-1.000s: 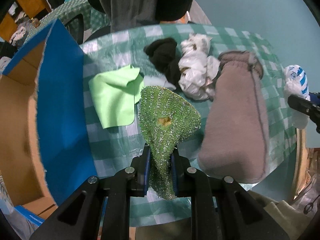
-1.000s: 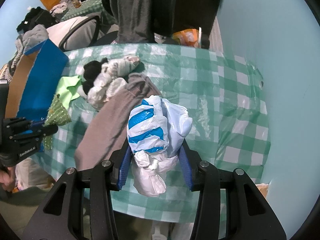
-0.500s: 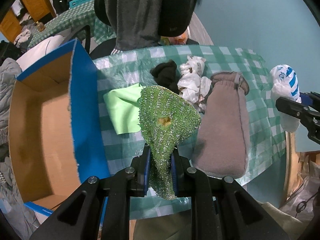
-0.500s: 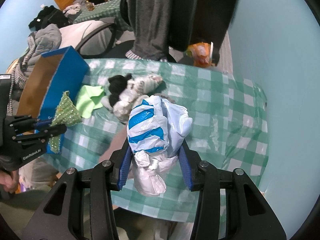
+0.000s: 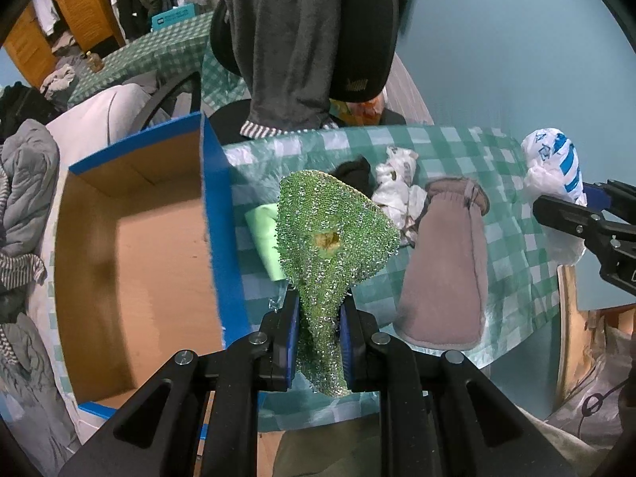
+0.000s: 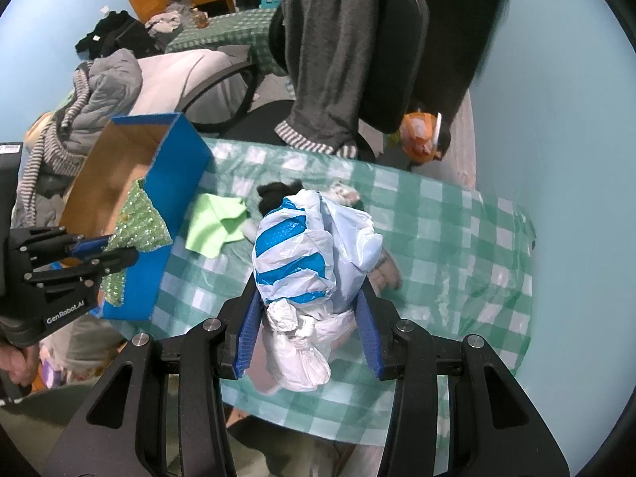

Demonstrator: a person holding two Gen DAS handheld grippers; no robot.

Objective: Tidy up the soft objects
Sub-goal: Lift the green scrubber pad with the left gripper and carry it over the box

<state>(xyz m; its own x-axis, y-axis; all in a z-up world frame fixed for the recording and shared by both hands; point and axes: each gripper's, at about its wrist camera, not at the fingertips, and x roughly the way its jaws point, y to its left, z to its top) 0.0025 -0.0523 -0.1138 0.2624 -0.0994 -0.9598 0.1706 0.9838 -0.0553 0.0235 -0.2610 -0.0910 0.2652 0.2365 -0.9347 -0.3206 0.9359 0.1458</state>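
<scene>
We pinch a glittery green mesh scrubber point(image 5: 332, 234) between our left gripper's point(image 5: 318, 332) jaws, right of the open blue cardboard box point(image 5: 216, 214); our right gripper's point(image 6: 308, 328) jaws clamp a knotted blue-striped white plastic bag point(image 6: 306, 254) above the green-checked desk point(image 6: 449, 238).

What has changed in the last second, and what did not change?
Both grippers rose and drew back from the table, and the left gripper carried the green scrubber toward the open blue box. Nothing was grasped or released: the right gripper still holds the striped plastic bag. The brown mitten and lime cloth stayed put.
</scene>
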